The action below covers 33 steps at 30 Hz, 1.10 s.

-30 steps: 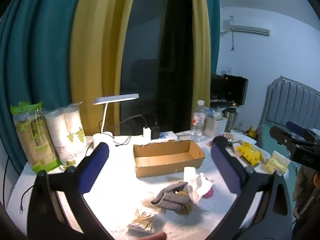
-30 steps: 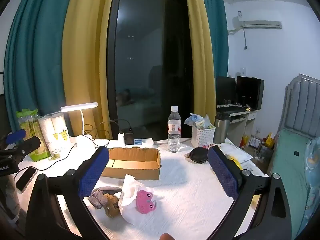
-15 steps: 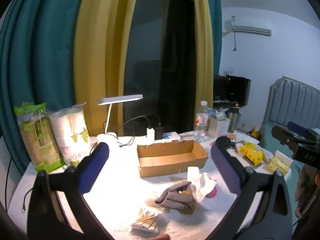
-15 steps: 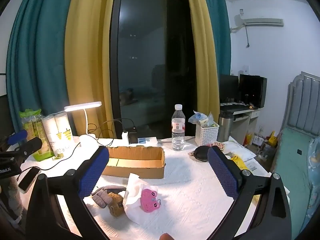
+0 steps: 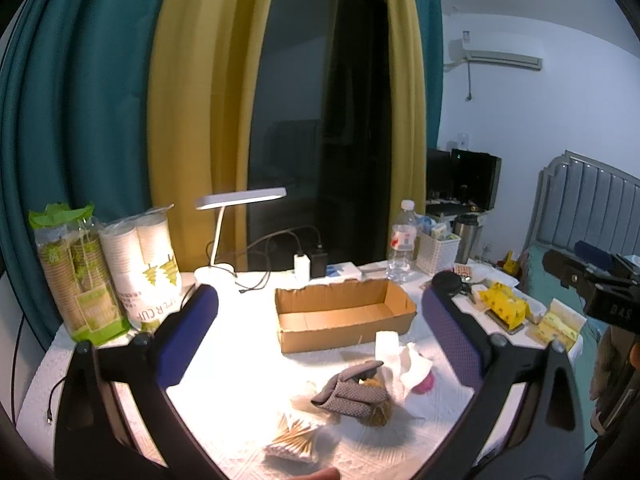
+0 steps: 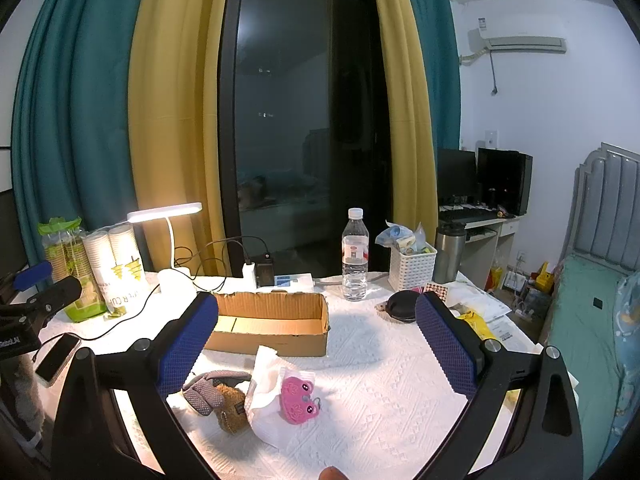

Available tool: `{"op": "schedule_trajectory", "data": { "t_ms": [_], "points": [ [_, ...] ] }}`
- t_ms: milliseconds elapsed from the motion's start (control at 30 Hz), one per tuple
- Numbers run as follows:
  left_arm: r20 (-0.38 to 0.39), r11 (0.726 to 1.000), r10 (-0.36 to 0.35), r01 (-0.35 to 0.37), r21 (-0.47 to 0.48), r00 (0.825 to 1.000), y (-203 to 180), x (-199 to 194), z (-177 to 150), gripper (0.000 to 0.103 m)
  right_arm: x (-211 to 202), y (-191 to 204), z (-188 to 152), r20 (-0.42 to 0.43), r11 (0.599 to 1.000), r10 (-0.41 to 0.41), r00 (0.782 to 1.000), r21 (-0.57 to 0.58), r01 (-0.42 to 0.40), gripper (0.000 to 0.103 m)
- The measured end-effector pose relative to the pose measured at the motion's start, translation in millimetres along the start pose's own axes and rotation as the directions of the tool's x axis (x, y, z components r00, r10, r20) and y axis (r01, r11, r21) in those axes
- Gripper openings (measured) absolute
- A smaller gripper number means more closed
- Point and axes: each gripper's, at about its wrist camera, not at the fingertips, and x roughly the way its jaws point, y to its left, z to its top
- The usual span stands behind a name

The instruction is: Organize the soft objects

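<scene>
A pile of soft things lies on the white tablecloth: a grey glove (image 5: 352, 390) (image 6: 204, 390) over a brown plush toy (image 6: 230, 404), a crumpled white tissue (image 5: 394, 360) (image 6: 264, 392) and a pink plush charm (image 6: 298, 400) (image 5: 424, 382). An empty cardboard box (image 5: 344, 312) (image 6: 272, 320) stands just behind them. My left gripper (image 5: 320, 320) is open and empty, held above and before the pile. My right gripper (image 6: 316, 332) is open and empty, also short of the pile.
A pack of cotton swabs (image 5: 292, 442) lies near the front edge. A lit desk lamp (image 5: 240, 200), sleeves of paper cups (image 5: 152, 272), a water bottle (image 6: 354, 260), a white basket (image 6: 412, 268), a steel flask (image 6: 448, 252), a black pouch (image 6: 402, 306) and a phone (image 6: 56, 356) ring the table.
Both views have shifted slightly; the box and the pile sit a little higher and closer in the frames. Both grippers stay open and nothing on the table has moved.
</scene>
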Motion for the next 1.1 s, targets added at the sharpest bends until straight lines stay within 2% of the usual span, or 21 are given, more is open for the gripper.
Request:
{"op": "schedule_trajectory", "data": {
  "t_ms": [1100],
  "points": [
    [0.003, 1.0, -0.008, 0.008, 0.005, 1.0, -2.8, -3.1, -2.5, 0.102, -0.5, 1.1, -0.1, -0.002, 1.0, -0.002, 1.0, -0.003, 0.002, 0.101]
  ]
}}
